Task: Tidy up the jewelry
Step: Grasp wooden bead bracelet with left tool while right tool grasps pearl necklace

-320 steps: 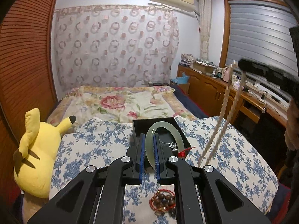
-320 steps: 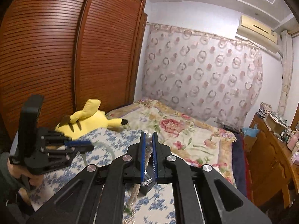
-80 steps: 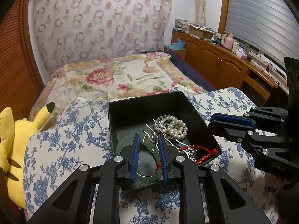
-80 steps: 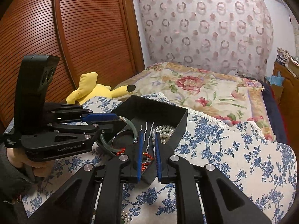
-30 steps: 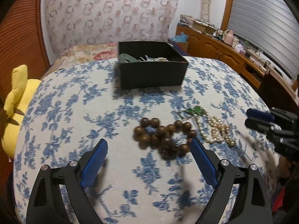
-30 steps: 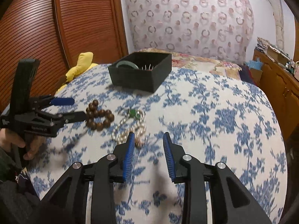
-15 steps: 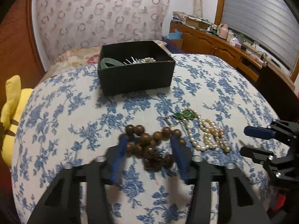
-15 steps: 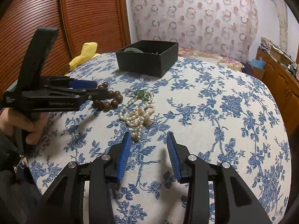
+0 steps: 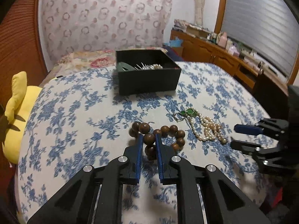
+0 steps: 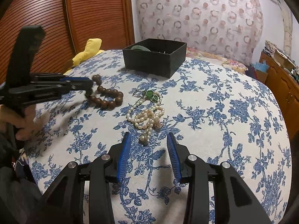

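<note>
Left gripper (image 9: 149, 140) of mine pinches the wooden bead bracelet (image 9: 164, 133) mid-bedspread (image 9: 74, 112); right gripper (image 10: 148, 144) gapes before the limp, slippery pearl necklace (image 10: 147, 115), best grabbed at its bunched middle.

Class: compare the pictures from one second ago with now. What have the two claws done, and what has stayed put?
The left claw has closed from wide open onto the wooden bead bracelet. The right claw has opened wider and moved up to the pearl necklace, not gripping it. The black box and necklace stayed put.
</note>
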